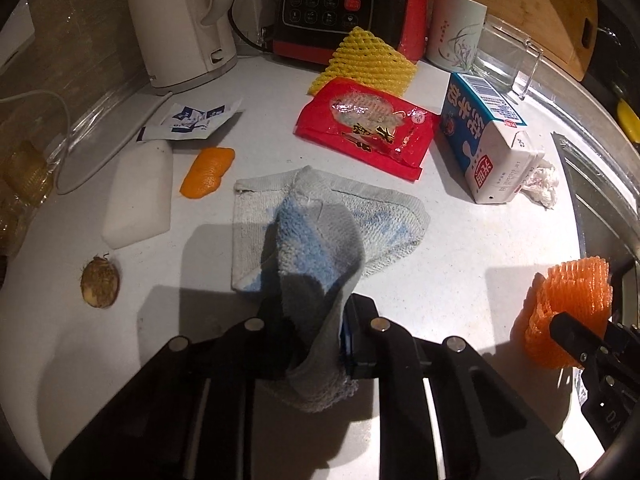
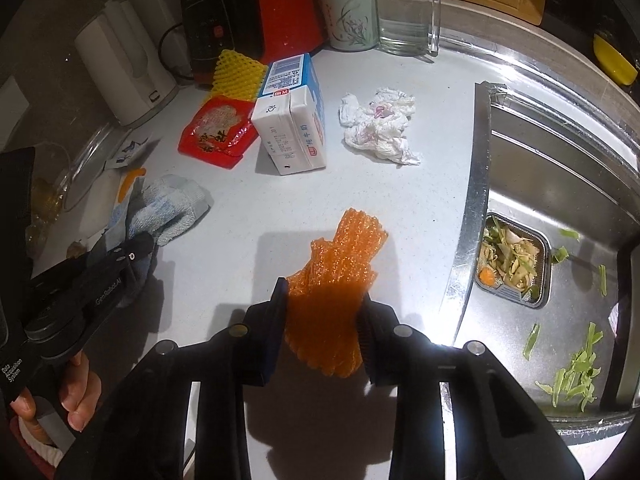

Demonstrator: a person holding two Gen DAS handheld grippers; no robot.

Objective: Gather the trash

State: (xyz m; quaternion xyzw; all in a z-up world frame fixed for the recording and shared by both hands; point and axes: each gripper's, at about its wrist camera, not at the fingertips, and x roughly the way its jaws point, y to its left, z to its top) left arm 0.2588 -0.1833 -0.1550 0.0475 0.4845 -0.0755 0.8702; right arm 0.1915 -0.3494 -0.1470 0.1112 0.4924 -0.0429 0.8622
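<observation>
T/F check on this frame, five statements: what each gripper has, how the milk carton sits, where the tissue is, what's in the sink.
1. The left gripper is shut on the cloth. True.
2. The right gripper holds the yellow foam net. False: it is shut on the orange foam net; the yellow one lies by the black appliance.
3. The milk carton stands upright. False: it lies on its side on the counter.
4. The crumpled tissue lies on the counter beside the carton. True.
5. The sink is empty. False: a tray of food scraps and green peelings are in it.
</observation>
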